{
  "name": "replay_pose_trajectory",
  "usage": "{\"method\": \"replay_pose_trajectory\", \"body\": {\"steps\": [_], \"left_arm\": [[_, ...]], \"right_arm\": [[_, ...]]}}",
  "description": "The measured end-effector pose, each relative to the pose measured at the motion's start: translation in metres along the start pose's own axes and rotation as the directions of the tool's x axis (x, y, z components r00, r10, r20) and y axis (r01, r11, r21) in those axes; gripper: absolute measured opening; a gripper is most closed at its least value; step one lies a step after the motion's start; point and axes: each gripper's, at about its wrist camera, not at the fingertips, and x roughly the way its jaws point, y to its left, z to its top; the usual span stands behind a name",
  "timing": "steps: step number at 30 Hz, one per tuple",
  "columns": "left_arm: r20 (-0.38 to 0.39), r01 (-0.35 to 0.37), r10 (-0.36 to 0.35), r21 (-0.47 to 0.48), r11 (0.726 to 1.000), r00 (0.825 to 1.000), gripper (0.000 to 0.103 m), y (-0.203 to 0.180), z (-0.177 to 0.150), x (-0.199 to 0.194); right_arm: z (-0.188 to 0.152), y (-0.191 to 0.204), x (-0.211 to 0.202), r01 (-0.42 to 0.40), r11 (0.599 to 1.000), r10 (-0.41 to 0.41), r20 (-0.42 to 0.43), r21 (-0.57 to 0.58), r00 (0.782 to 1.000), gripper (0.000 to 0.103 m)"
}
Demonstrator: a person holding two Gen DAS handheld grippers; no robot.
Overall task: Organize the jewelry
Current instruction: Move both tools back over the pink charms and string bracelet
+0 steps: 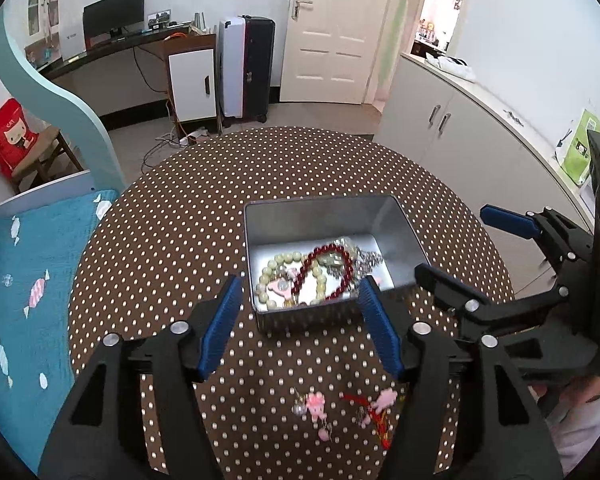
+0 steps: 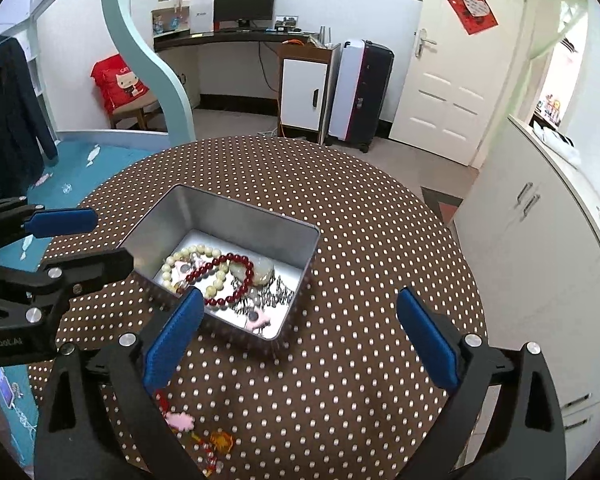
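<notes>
An open silver tin [image 1: 324, 201] [image 2: 240, 216] stands on the brown dotted table [image 1: 172, 220] [image 2: 380, 240]. Inside lie a red bead bracelet [image 1: 345, 276] [image 2: 220, 302], a cream bead bracelet [image 1: 278, 260] [image 2: 180, 256], a silver chain [image 1: 367, 260] [image 2: 276, 295] and a pink charm [image 1: 278, 287] [image 2: 260, 320]. Loose pink charms [image 1: 315, 402] [image 2: 180, 420] with a red cord [image 1: 380, 424] lie on the cloth in front of the tin. My left gripper [image 1: 299, 292] [image 2: 88, 240] hovers open over the tin's near edge, holding nothing. My right gripper [image 2: 300, 296] [image 1: 456, 240] is wide open and empty beside the tin.
A bed with a blue cover [image 1: 28, 264] [image 2: 80, 160] borders the table's left side. White cabinets [image 1: 460, 132] [image 2: 540, 248] run along the right. An orange trinket [image 2: 222, 440] lies near the table's front edge.
</notes>
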Motion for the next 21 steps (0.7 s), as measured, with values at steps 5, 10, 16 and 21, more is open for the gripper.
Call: {"method": "replay_pose_trajectory", "body": {"steps": [5,10,16,21], "left_arm": [[-0.011,-0.007,0.007,0.004,1.000,1.000,0.074,-0.005,-0.019,-0.008],[-0.047,-0.022,0.021,-0.012,1.000,0.999,0.080,0.003,-0.037,-0.008],[-0.103,-0.006,0.006,-0.007,1.000,0.995,0.089,0.007,-0.063,-0.004],[-0.155,0.037,-0.031,0.036,0.999,0.987,0.085,-0.003,-0.085,0.004]], "right_arm": [[-0.017,-0.006,-0.010,0.014,0.999,-0.014,-0.012,0.040,1.000,0.095],[-0.033,-0.011,-0.016,0.028,0.997,-0.026,-0.033,0.070,0.999,0.096],[-0.059,-0.018,-0.018,0.025,0.992,-0.016,-0.074,0.121,0.997,0.096],[-0.079,-0.023,-0.014,0.027,0.985,-0.008,-0.107,0.172,0.994,0.096]]}}
